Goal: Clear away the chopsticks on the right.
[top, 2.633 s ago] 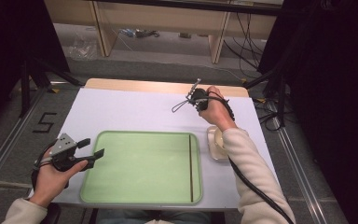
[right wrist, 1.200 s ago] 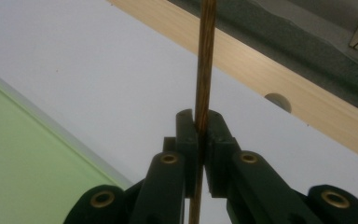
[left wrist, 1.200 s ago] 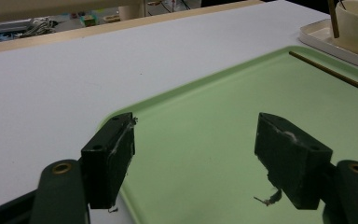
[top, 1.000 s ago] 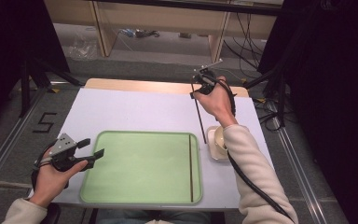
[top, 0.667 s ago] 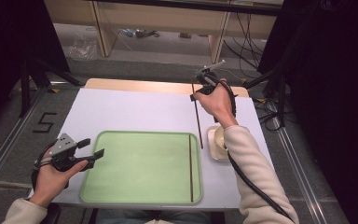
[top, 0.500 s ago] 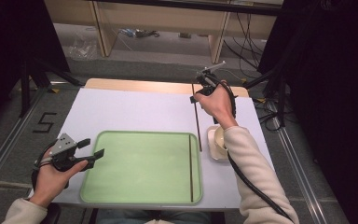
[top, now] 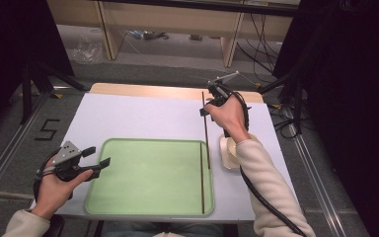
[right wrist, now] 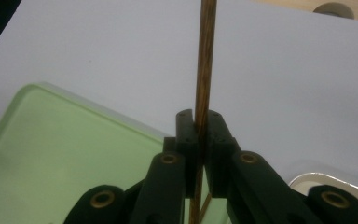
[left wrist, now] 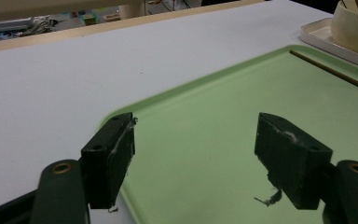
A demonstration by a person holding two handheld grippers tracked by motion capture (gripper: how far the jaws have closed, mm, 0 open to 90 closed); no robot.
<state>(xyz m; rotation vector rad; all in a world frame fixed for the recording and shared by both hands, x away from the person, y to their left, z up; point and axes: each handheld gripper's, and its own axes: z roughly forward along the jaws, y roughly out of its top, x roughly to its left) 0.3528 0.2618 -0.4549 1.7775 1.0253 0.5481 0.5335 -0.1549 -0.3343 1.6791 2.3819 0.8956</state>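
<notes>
The right gripper point(top: 208, 106) is clamped on a thin brown chopstick point(top: 206, 129), its jaws pressed against the stick from both sides in the right gripper view point(right wrist: 202, 140). In the high view the gripper is raised above the far right part of the white tabletop point(top: 138, 116), and the chopstick runs from beyond the hand back toward the near edge, its lower end over the right rim of the green tray point(top: 148, 173). A second chopstick point(top: 201, 177) lies flat in the tray along its right side. Just right of the tray, a cream bowl point(top: 228, 150) stands on a small white dish, partly hidden by the right sleeve. The left gripper point(top: 90, 158) is at the tray's left edge, near the table's near left corner, jaws wide apart with nothing between them point(left wrist: 196, 154).
</notes>
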